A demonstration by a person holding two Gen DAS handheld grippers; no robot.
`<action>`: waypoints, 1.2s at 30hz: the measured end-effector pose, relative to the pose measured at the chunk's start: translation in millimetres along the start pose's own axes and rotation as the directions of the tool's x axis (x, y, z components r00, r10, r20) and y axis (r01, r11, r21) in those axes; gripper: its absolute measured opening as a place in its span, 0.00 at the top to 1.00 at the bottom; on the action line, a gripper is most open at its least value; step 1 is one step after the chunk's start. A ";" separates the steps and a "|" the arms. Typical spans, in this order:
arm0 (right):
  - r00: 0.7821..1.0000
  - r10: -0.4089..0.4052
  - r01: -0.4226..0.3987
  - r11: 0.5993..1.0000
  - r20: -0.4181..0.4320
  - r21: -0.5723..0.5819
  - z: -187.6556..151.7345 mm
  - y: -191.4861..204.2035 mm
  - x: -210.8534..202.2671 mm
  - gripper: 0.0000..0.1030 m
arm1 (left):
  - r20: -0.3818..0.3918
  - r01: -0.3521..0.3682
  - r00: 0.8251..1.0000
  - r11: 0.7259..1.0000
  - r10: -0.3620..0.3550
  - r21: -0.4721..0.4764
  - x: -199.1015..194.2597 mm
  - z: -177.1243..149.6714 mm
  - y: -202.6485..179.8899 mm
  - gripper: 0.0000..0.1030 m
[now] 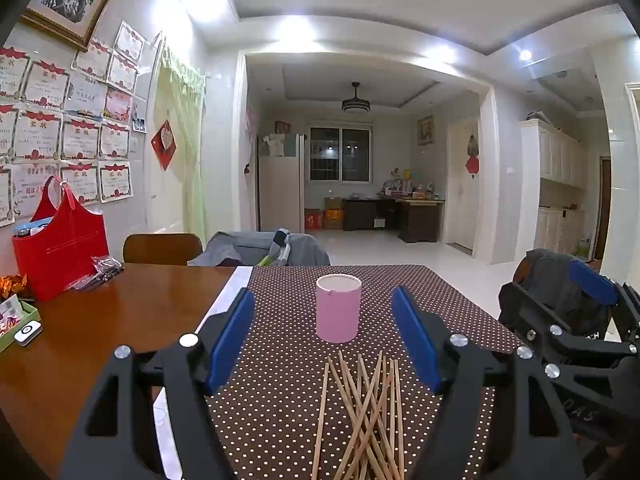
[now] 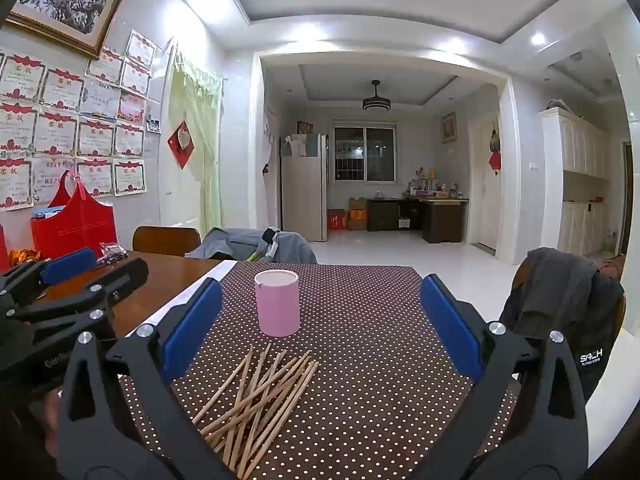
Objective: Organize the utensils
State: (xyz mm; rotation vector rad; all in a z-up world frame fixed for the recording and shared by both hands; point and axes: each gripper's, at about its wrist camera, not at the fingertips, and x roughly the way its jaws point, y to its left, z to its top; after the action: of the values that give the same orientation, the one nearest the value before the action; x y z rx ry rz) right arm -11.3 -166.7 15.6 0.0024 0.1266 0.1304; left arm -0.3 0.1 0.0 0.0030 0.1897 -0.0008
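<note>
A pile of wooden chopsticks [image 1: 366,412] lies crossed on the brown polka-dot cloth [image 1: 280,360], close in front of me. A pink cylindrical cup [image 1: 338,307] stands upright behind them, open at the top. My left gripper [image 1: 324,340] is open and empty, hovering above the pile with the cup seen between its blue pads. In the right wrist view the chopsticks [image 2: 260,404] lie low left of centre and the cup [image 2: 277,303] stands behind. My right gripper [image 2: 320,328] is open and empty, to the right of the left one.
A red bag [image 1: 60,248], a small green box [image 1: 16,320] and packets sit on the wooden table [image 1: 100,340] at left. Chairs draped with grey clothing stand at the far edge [image 1: 260,248] and at right [image 2: 560,300]. The cloth's right edge drops to white floor.
</note>
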 end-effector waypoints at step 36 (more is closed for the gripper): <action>1.000 -0.003 0.004 1.000 -0.027 0.016 -5.2 -2.3 4.2 0.06 | -0.012 0.001 1.000 1.000 -0.001 0.003 -1.7 1.2 -2.0 0.32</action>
State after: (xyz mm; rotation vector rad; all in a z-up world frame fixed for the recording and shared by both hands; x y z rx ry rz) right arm -7.5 -168.5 9.8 0.0165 0.1550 0.1260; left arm -1.8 -1.9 1.5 0.0061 0.2018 -0.0025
